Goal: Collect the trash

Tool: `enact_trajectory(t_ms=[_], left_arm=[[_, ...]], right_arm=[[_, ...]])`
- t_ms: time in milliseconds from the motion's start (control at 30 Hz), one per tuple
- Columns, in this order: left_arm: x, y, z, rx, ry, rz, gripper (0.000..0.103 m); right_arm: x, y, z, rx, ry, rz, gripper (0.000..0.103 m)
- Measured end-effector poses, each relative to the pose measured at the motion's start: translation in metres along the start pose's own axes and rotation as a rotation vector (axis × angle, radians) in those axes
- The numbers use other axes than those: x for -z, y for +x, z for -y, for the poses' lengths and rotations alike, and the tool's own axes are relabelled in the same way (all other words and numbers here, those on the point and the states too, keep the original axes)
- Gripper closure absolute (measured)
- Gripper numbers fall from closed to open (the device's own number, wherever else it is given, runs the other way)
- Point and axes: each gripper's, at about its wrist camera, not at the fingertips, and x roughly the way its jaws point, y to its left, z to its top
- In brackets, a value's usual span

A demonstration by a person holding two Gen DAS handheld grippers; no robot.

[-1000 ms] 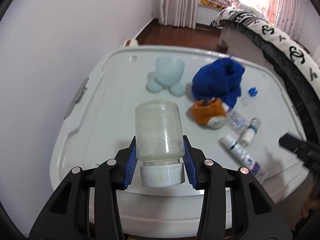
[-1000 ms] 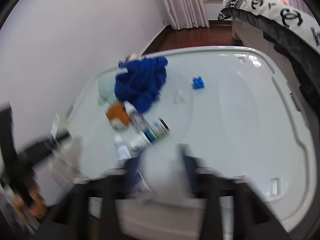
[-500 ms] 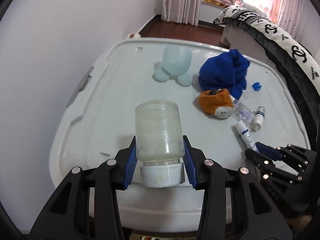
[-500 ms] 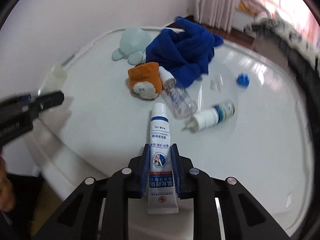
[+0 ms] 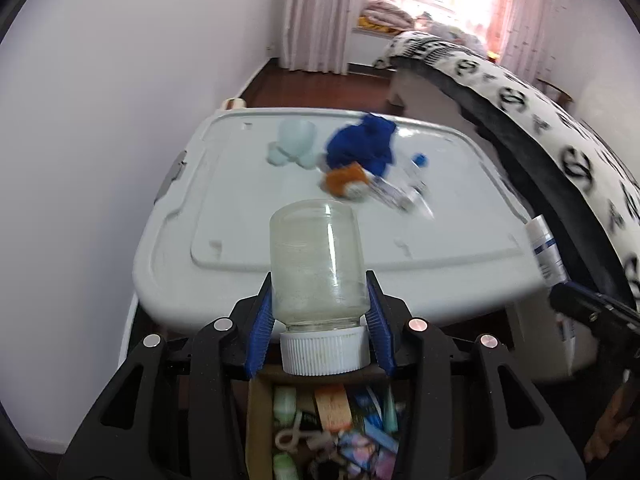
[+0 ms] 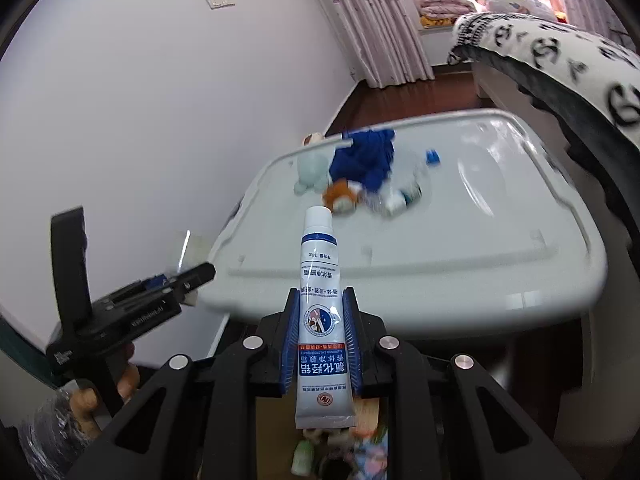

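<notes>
Halfway-ish: left gripper (image 5: pixel 318 320) is clamped on a jar (image 5: pixel 316 260), right gripper (image 6: pixel 320 340) on a tube (image 6: pixel 320 300), both above the box (image 5: pixel 256 420). More bottles (image 5: pixel 400 194) wait beyond it.

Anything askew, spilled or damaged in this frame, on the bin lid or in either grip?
Nothing spilled or broken shows. The jar is held cap-end toward the left hand-held gripper, and the tube sits in the right hand-held gripper with its print upside down. The leftover clutter on the lid is too blurred to judge.
</notes>
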Motion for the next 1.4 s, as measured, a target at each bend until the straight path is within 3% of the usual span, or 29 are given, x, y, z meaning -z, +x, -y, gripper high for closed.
enact_trajectory(t_ms=[133,267,300,333,367,400,467,500,567,633,700,833,1133,1400], left_arm=[[0.05,-0.015,0.012,0.021,0.036,-0.054,0.062],[0.098,0.004,0.019,0.031,0.048,-0.169,0.06],[0.109,0.014,0.02,0.017,0.063,-0.205,0.044],[0.121,0.026,0.021,-0.008,0.083,-0.244,0.014],[0.137,0.043,0.021,-0.067,0.107,-0.313,0.009],[0.148,0.058,0.02,-0.103,0.119,-0.388,0.009],[0.162,0.077,0.018,-0.114,0.124,-0.498,0.009],[0.162,0.079,0.017,-0.113,0.122,-0.51,0.009],[0.155,0.074,0.016,-0.096,0.104,-0.475,0.009],[0.146,0.068,0.016,-0.078,0.087,-0.433,0.009],[0.131,0.063,0.017,-0.097,0.084,-0.374,0.009],[0.109,0.056,0.02,-0.159,0.077,-0.279,0.009],[0.101,0.054,0.009,-0.16,-0.008,-0.239,0.009],[0.104,0.052,0.0,-0.146,-0.047,-0.255,0.009]], right_arm=[[0.05,-0.014,-0.004,0.04,0.008,-0.051,0.082],[0.084,0.003,0.004,0.103,0.034,-0.142,0.079],[0.089,0.011,0.008,0.127,0.036,-0.175,0.057],[0.097,0.021,0.012,0.149,0.042,-0.213,0.046],[0.106,0.03,0.018,0.175,0.055,-0.239,0.041],[0.115,0.034,0.022,0.186,0.073,-0.254,0.047],[0.125,0.04,0.033,0.173,0.129,-0.283,0.048],[0.127,0.039,0.035,0.169,0.149,-0.28,0.048],[0.121,0.032,0.037,0.155,0.161,-0.242,0.048],[0.113,0.023,0.035,0.174,0.149,-0.195,0.039],[0.101,0.015,0.031,0.228,0.106,-0.138,0.027],[0.086,0.006,0.028,0.377,0.036,-0.011,0.012],[0.087,0.008,0.033,0.473,0.104,0.067,0.005],[0.094,0.015,0.018,0.495,0.059,0.08,0.005]])
